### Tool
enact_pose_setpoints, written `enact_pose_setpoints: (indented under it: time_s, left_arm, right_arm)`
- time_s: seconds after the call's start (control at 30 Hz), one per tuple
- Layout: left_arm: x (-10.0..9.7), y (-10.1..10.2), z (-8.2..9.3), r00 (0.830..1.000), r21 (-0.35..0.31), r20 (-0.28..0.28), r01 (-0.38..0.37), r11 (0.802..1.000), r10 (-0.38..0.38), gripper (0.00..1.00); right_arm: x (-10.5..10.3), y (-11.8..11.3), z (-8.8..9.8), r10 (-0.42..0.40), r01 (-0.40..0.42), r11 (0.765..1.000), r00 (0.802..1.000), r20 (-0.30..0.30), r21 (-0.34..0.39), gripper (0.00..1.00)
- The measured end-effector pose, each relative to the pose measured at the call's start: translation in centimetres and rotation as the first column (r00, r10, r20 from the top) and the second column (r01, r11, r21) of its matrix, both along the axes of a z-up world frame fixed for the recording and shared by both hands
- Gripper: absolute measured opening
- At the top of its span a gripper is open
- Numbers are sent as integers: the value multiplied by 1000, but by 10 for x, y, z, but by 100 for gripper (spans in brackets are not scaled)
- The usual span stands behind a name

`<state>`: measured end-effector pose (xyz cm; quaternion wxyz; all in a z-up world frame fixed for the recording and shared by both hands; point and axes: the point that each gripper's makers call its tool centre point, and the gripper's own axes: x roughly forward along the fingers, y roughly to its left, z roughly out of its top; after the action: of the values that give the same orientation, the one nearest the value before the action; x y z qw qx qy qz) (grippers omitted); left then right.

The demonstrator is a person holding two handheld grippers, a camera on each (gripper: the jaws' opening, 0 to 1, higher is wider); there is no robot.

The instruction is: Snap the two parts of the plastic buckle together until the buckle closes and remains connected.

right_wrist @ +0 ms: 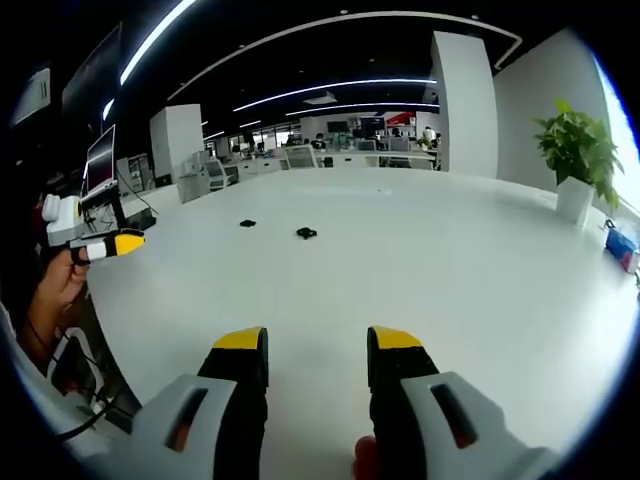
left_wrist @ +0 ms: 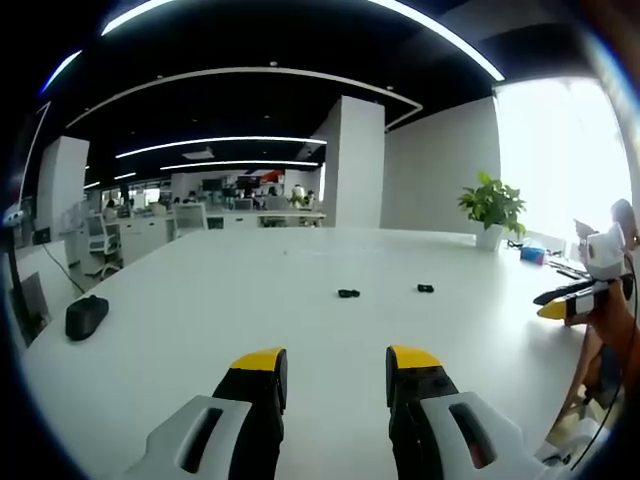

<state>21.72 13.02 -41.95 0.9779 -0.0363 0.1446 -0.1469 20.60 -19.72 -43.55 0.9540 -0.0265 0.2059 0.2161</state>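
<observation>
Two buckle parts [left_wrist: 348, 294] [left_wrist: 425, 288] apart on the table [left_wrist: 300, 300] — both grippers [left_wrist: 328, 368] [right_wrist: 316, 350] agape, empty

Open-plan office: large white table [left_wrist: 300, 290], white columns [left_wrist: 352, 160], curved ceiling light strips [left_wrist: 250, 72], bright window [left_wrist: 560, 150], potted plant [left_wrist: 492, 208] near the table's far corner.

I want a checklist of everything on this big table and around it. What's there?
Surface: wide white table, mostly bare.
Job's things: two small black plastic buckle parts, lying apart, not joined.
Clutter: black rounded object near the table edge; potted green plant; small blue item.
Grippers: left gripper open, empty; right gripper open, empty; both short of the buckle parts.
Cables: dark cables below the table edge.
Surroundings: open office, white pillar, ceiling light strips, monitor.
</observation>
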Motion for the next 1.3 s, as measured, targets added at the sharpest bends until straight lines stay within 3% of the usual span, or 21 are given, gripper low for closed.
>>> enact_pose_setpoints:
  time_s: [1.3]
  left_arm:
    - [4, 0, -3, 1000, 10, 1, 16, 1000, -16, 40]
  right_arm:
    - [9, 8, -3, 18, -18, 1000, 1000, -1, -10, 38]
